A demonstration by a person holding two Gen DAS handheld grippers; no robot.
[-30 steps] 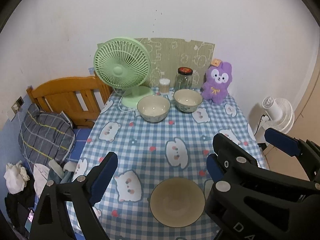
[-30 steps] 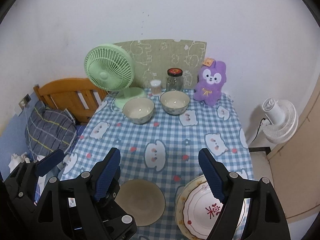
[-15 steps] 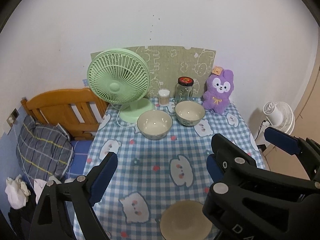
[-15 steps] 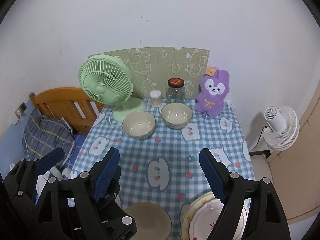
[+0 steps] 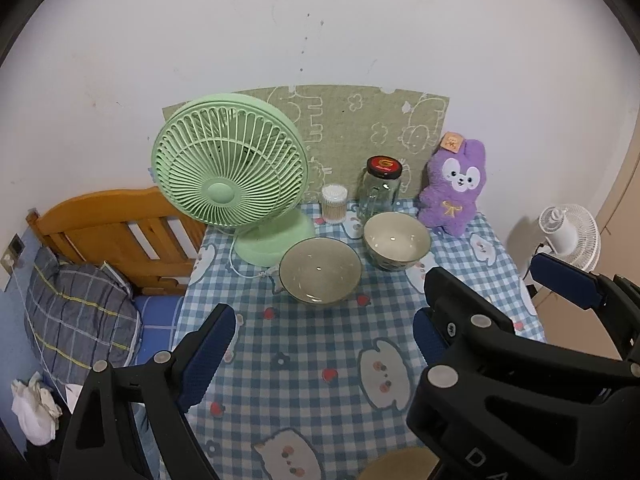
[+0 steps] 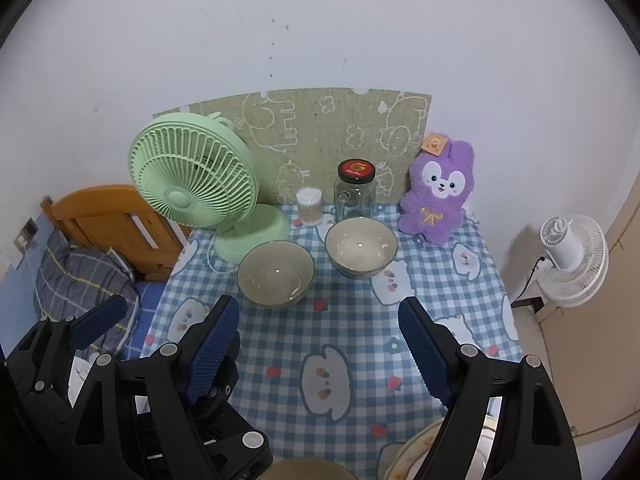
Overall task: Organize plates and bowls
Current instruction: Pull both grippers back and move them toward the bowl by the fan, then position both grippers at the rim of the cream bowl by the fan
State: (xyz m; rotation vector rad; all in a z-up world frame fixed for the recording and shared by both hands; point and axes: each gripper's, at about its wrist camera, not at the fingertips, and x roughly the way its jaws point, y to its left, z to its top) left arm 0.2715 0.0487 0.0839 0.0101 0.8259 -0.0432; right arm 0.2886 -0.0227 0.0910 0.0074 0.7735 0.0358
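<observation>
Two empty bowls stand side by side at the far end of the checked tablecloth: a greenish bowl on the left and a paler bowl to its right. My left gripper hovers open above the cloth short of the greenish bowl, holding nothing. Beside it, my right gripper is also open and holds nothing. A third, beige bowl shows only its rim at the bottom edge. A patterned plate is half hidden behind the right gripper's finger.
A green desk fan with its cord stands at the back left. Along the wall are a cotton-swab tub, a red-lidded glass jar and a purple plush. A wooden bed lies left, a white fan right.
Both grippers have travelled forward over the table toward the two far bowls. The near bowl and the plate have slid down to the bottom edge of the views. Both sets of jaws kept their width.
</observation>
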